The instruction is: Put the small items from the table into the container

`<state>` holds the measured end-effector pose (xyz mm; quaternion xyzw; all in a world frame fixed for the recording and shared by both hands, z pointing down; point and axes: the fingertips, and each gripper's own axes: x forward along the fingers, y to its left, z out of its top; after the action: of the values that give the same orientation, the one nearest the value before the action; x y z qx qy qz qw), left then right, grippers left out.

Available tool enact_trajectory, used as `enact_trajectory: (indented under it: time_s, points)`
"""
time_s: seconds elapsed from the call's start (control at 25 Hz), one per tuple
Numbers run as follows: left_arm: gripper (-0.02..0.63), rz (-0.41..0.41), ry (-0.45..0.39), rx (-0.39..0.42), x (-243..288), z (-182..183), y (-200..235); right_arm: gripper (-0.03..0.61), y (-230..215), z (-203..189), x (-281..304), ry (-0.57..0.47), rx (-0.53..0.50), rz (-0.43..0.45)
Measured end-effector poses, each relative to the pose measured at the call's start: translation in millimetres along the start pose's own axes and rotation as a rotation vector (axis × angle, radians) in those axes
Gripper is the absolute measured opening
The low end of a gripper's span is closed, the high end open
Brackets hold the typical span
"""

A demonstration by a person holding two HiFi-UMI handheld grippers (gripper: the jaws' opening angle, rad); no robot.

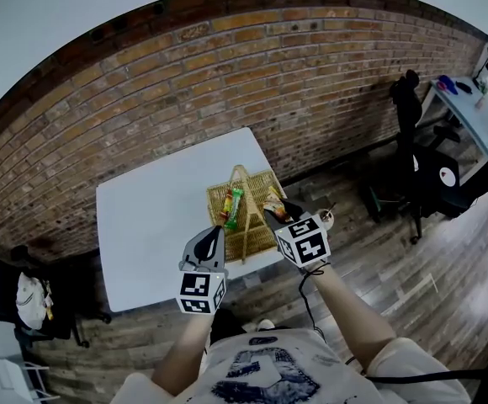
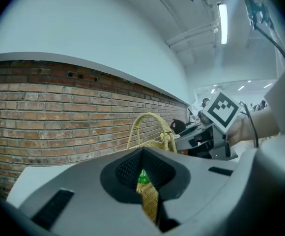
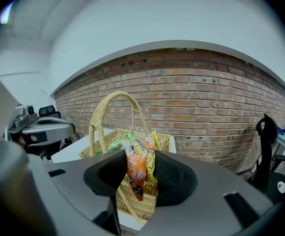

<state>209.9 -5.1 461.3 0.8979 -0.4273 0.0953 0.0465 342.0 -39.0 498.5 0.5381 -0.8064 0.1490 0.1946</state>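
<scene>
- Orange snack packet (image 3: 135,173) is what my right gripper (image 3: 138,176) pinches: jaws partly closed on its upper part, the lower end hanging free between them.
- That packet hangs over the near side of the woven basket (image 1: 257,241), above its floor and not yet in it.
- My left gripper (image 2: 145,186) has its jaws almost together with the basket's wicker rim in the slit. I read that as a clamp on the near-left edge, to steady the basket.
- A green packet (image 1: 234,207) already lies inside the basket. I see no loose items on the white table (image 1: 151,225).
- Step in hand, as I judge it: carrying the orange packet in for release, late in the task.
- Next move calls for lowering the right gripper clear of the handle (image 3: 105,117), then spreading its jaws so the packet drops inside the rim.
- Writing: dark characters run down the orange packet, too small and creased for me to read. The cubes carry only black-and-white square markers.
</scene>
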Motion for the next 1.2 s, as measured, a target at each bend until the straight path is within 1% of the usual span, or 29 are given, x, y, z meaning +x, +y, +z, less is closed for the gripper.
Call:
enact_trajectory:
  time_s: [0.48, 0.92, 1.2]
  points:
    - [0.046, 0.01, -0.009, 0.001, -11.3, 3.1, 3.8, 0.173, -3.2, -6.0, 13.3, 0.048, -0.05, -0.026]
    - [0.046, 0.008, 0.0, -0.006, -5.3, 0.0, 7.0, 0.173, -7.6, -8.3, 25.1, 0.055, -0.069, -0.053]
    - [0.046, 0.02, 0.014, -0.028, -7.0, -5.9, 9.5, 0.173, -6.8, -4.9, 21.6, 0.015, -0.016, -0.017]
